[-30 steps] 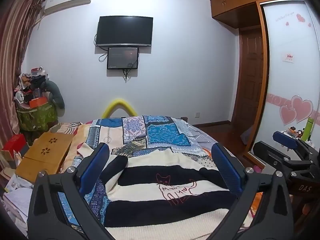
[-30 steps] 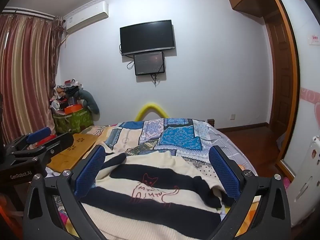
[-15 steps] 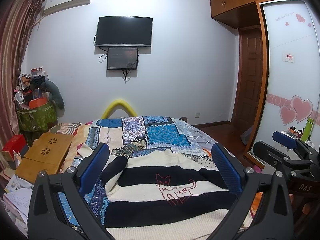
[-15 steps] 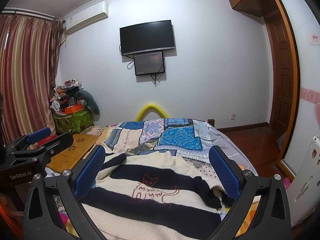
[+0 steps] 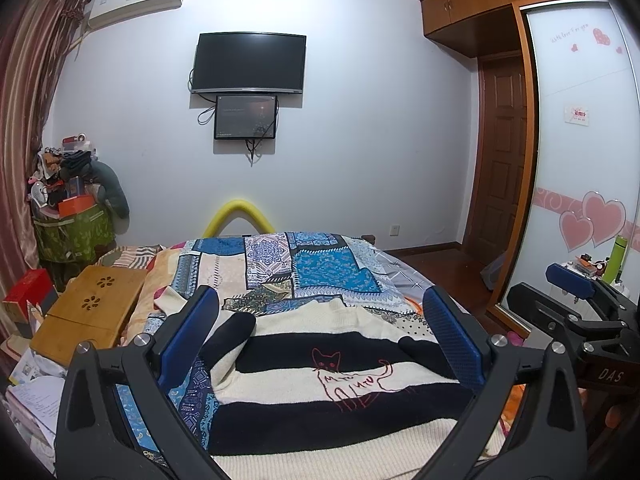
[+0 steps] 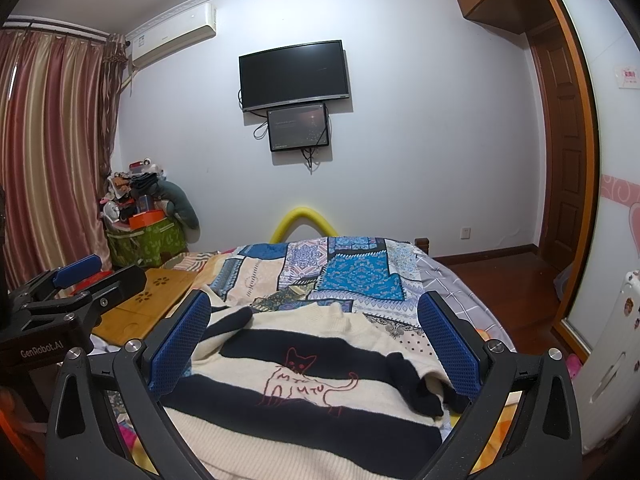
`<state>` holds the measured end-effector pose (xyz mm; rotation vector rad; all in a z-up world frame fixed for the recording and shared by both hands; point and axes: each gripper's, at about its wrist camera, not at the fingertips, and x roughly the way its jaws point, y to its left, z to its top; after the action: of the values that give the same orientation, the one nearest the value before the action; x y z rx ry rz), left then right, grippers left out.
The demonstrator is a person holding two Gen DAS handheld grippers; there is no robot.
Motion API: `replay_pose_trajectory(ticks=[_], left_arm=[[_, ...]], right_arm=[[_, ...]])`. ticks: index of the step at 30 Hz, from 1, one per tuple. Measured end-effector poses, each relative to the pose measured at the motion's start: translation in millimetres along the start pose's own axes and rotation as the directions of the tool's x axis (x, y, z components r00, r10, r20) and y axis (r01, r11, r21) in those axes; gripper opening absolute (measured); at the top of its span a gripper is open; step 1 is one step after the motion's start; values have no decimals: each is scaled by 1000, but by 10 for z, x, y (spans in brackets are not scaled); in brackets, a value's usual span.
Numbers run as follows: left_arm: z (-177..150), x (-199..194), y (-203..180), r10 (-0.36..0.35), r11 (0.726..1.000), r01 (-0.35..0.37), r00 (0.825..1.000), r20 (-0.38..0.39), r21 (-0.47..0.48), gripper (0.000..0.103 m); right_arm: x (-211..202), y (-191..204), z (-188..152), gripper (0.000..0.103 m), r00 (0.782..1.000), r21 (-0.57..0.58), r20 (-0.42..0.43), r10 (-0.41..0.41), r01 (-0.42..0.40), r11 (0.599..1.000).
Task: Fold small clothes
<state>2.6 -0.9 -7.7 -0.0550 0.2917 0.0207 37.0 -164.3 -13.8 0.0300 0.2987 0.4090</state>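
Both grippers wide open over the striped sweater, nothing gripped yet

Sweater (image 5: pixel 320 364) lies flat, low centre in both views, hem nearest, collar away; left gripper (image 5: pixel 320 336) frames its left sleeve (image 5: pixel 228 334), right gripper (image 6: pixel 314 338) sits by the folded right sleeve (image 6: pixel 416 384); likely each takes its own side.

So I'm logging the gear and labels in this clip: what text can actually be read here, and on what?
"DAS": on the right gripper, in the left wrist view.
"GenRobot.AI": on the left gripper, in the right wrist view.
Script on the wardrobe door, its sticker, and the air conditioner label: too small to read.
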Motion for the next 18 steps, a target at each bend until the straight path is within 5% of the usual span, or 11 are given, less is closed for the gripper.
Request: replay_pose_trajectory(ticks=[18], left_arm=[[51, -34, 1, -1, 1000, 1, 1000, 1, -1, 103]], right_arm=[[1, 7, -16, 103, 1000, 1, -2, -1, 1, 1000]])
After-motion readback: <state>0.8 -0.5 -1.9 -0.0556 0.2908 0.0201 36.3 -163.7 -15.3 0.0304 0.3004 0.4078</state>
